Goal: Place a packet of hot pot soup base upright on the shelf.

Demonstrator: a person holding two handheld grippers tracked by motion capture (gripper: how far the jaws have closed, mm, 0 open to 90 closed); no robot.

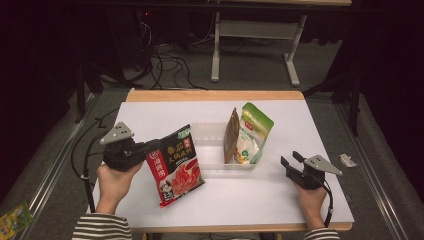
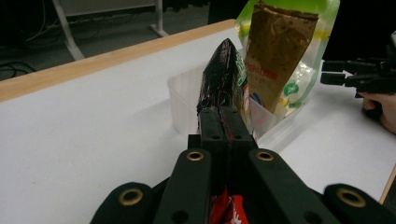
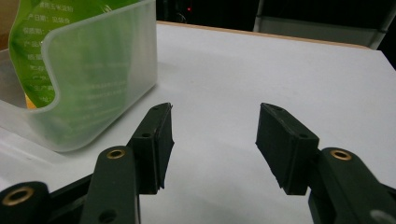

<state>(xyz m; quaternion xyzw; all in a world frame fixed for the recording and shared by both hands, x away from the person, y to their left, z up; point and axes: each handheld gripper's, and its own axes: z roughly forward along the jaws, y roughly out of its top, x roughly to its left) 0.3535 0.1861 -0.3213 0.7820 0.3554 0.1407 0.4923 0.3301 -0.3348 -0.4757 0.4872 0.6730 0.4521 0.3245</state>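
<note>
The white table (image 1: 260, 195) is evenly lit from above, while the room behind it sinks into near black. Shadows on it are soft and short. The high view is grainy and a little soft. In the left gripper view the near jaws are blurred and the red packet (image 2: 223, 79) looks dark. The clear bin (image 3: 100, 79) glows pale, slightly hazy.
</note>
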